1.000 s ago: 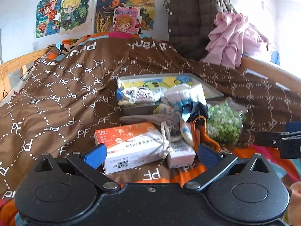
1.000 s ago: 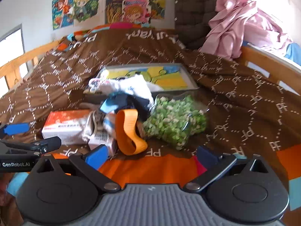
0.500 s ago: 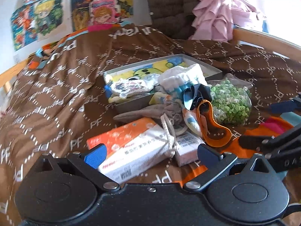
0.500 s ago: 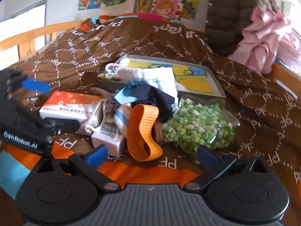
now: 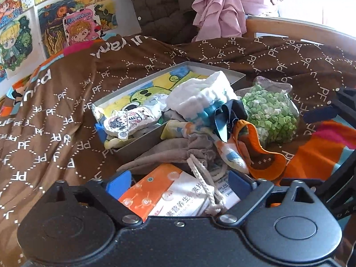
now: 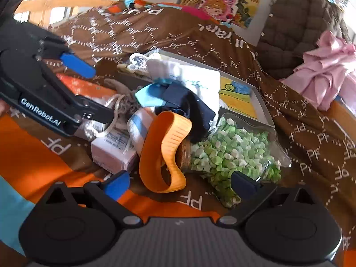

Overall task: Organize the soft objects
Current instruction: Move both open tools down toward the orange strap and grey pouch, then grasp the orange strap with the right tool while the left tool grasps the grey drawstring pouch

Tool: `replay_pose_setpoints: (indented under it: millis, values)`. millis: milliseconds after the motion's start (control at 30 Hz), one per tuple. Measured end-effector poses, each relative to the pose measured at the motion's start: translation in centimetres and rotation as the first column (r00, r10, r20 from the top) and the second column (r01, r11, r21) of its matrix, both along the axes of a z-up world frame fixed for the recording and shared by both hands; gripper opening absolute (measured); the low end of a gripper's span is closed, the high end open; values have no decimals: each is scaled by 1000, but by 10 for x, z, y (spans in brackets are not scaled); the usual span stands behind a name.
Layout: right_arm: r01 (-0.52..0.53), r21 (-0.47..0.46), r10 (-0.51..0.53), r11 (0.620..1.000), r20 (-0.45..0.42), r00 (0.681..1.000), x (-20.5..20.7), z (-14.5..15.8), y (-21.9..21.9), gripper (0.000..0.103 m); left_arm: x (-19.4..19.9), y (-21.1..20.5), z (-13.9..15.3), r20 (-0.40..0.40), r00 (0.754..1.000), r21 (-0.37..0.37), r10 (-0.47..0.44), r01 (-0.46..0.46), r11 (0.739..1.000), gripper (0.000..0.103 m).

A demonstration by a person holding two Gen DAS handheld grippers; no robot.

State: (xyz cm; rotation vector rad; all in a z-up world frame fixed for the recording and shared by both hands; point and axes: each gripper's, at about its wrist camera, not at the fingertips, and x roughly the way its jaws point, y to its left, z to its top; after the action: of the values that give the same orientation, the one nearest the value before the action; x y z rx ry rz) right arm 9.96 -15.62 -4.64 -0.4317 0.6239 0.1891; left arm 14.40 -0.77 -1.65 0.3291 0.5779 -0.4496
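Left wrist view: left gripper [image 5: 178,183] closing, jaws still apart astride the orange-and-white box [image 5: 169,194], just in front of the grey tray [image 5: 142,142]; limp, light drawstring pouch [image 5: 178,151] drooping over it, long axis crosswise, probably best pinched at the cord. Right wrist view: right gripper [image 6: 180,183] spread, empty, before the floppy orange band [image 6: 165,151], beside that tray [image 6: 261,109], loop lengthwise toward the camera.

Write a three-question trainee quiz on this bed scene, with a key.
1. True or false: the clear bag of green paper stars lies inside the shallow grey cardboard box.
2. Which lies nearest the right tongs? A) orange elastic band B) pink garment C) brown quilted jacket
3. Fill in: the orange-and-white carton sits between the pads of the ___ tongs.

Key: 1 false, it lies beside the box; 2 A; 3 left.
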Motion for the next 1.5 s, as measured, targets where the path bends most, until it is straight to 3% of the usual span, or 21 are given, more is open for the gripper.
replay_pose_setpoints:
  millis: [267, 600, 933, 1100, 1333, 1500]
  values:
    - [-25, -103, 25, 994, 2, 1000, 7, -13, 15, 91, 8, -8, -12, 5, 997, 5, -76, 76, 997, 74]
    - [-54, -137, 50, 989, -31, 998, 17, -28, 23, 80, 28, -12, -18, -30, 998, -46, -60, 58, 997, 49]
    - [-52, -158, 49, 986, -26, 998, 24, -31, 32, 66, 38, -9, -18, -71, 997, -126, -24, 15, 992, 47]
    - [-58, -194, 54, 979, -26, 998, 25, -35, 39, 51, 38, -10, -17, -84, 996, -149, -31, 18, 989, 33]
    - [-55, -186, 46, 981, -56, 997, 25, -32, 38, 45, 36, -9, -20, -80, 996, -173, -36, 22, 985, 30]
    - [-52, -154, 43, 987, -56, 997, 23, -28, 34, 25, 36, -9, -18, -88, 996, -174, -22, 6, 985, 28]
